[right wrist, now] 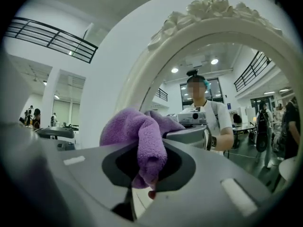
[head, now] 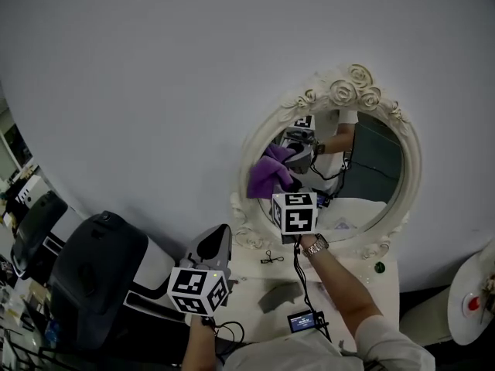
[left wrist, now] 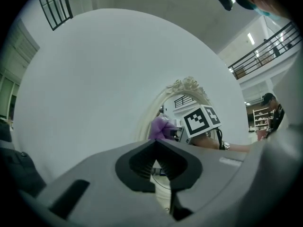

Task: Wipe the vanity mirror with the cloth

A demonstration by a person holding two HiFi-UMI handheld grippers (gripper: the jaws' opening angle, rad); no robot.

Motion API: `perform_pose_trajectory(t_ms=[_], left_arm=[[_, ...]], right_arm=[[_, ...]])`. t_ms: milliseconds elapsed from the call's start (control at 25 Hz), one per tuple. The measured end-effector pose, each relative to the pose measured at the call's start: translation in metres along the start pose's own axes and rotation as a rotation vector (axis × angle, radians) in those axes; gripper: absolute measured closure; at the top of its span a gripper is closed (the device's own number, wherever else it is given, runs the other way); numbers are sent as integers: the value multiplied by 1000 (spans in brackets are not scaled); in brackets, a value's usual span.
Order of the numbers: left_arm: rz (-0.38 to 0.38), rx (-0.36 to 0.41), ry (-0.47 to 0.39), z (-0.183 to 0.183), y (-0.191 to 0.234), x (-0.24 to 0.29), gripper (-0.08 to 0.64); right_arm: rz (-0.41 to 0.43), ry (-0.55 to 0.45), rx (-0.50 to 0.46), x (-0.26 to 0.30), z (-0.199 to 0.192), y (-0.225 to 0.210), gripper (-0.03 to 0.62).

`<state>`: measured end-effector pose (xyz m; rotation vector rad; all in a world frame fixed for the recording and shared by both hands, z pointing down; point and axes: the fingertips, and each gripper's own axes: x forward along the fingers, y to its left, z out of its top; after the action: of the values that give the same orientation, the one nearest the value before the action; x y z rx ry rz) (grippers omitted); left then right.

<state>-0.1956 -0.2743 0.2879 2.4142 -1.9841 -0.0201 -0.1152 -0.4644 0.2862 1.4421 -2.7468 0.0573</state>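
An oval vanity mirror in an ornate white frame (head: 348,79) stands against the white wall. My right gripper (head: 290,180) is shut on a purple cloth (head: 269,172) and holds it against the left side of the glass. In the right gripper view the cloth (right wrist: 142,136) bulges out of the right gripper (right wrist: 144,174), close to the frame (right wrist: 213,13). My left gripper (head: 220,234) hangs lower left of the mirror, away from it. Its jaws are shut with nothing in them in the left gripper view (left wrist: 154,162), where the cloth (left wrist: 160,126) shows ahead.
A white vanity table (head: 371,273) below the mirror carries a small screen device (head: 300,321), a grey object (head: 278,294), a small metal tool (head: 271,259) and a green knob (head: 379,267). A black chair (head: 93,277) stands left. A round white stand (head: 468,304) is at right.
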Motion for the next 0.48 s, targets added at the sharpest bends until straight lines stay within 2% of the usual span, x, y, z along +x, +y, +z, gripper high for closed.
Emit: perform_pose_trajectory(t_ms=[240,480], left_arm=[[41,-4,11,-5,15,-14,557],[-35,3,30,-10,-3,6,557]], right_arm=[[-22,21,11,14,-9,5,531],[-95,4,19,-2,-9,-21,531]])
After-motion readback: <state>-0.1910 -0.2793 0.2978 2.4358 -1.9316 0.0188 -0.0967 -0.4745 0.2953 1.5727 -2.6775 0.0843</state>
